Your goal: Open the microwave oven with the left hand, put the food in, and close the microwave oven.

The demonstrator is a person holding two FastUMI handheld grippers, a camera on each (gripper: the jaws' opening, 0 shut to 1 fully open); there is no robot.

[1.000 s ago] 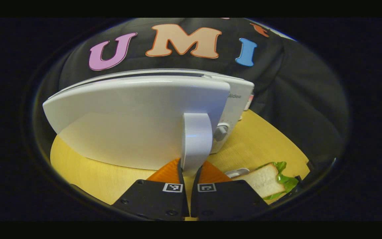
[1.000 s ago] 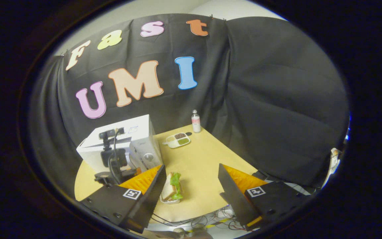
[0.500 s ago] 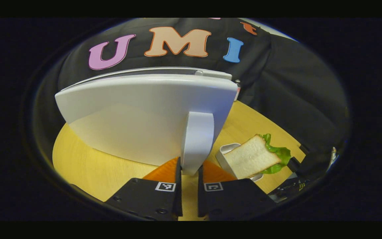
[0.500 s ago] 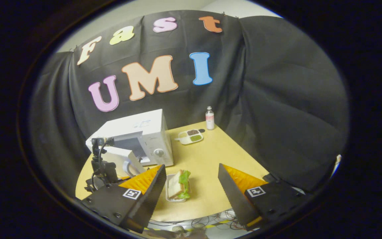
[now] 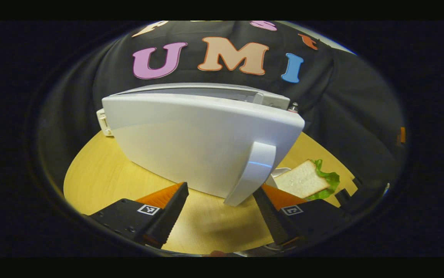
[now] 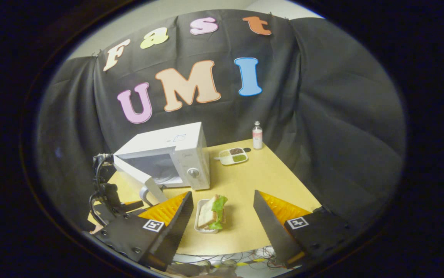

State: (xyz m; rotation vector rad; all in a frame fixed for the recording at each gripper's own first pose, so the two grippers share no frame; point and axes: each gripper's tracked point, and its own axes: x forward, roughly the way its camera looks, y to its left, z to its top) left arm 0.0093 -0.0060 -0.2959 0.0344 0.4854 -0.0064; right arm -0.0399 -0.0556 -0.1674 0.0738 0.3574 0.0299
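Since half a second ago the left gripper [image 5: 220,204] let go — fingers now spread, door handle [image 5: 253,172] loose between them. One microwave [image 6: 175,154], door [image 6: 137,175] swung wide. One sandwich [image 6: 212,211] in its tray between the right gripper's [image 6: 222,216] parted fingers — open counter [image 6: 268,181] beyond.

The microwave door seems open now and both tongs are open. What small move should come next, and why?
Probably lower the right tongs around the sandwich in its white tray and close on it. The microwave door already stands swung open, the left tongs are spread apart from the handle, and the sandwich lies between the open right fingers, not yet gripped.
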